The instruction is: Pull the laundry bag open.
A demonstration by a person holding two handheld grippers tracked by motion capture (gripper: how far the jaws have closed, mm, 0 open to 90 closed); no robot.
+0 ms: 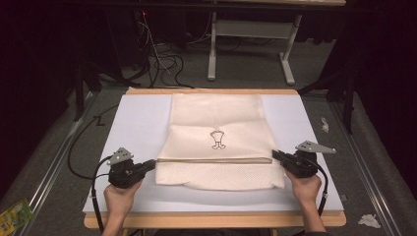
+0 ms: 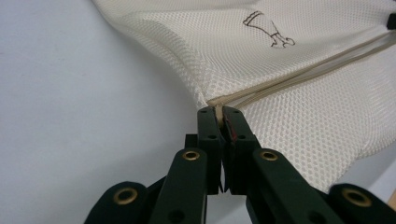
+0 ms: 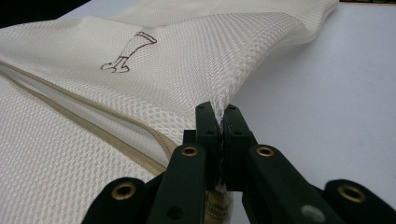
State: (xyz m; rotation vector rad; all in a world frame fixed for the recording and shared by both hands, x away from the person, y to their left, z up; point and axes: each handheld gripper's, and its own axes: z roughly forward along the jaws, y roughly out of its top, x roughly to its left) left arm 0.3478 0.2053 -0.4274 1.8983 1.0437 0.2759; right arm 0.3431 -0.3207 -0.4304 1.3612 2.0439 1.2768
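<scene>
Cream mesh bag [image 1: 216,142] is laid flat on the white bench [image 1: 137,123]. Its left edge is pinched by the left gripper [image 1: 153,164], its right edge by the right gripper [image 1: 275,155].

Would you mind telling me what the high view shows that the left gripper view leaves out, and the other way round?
High view: the whole mesh bag spread flat on the white board, the right gripper pinching its opposite edge, and both hands.

Left gripper view: close up, the left gripper is shut on the bag's corner just where the beige trim ends, and the mesh weave is plain.

Both: the cream bag, its small drawn emblem, the trim line and the white board.
</scene>
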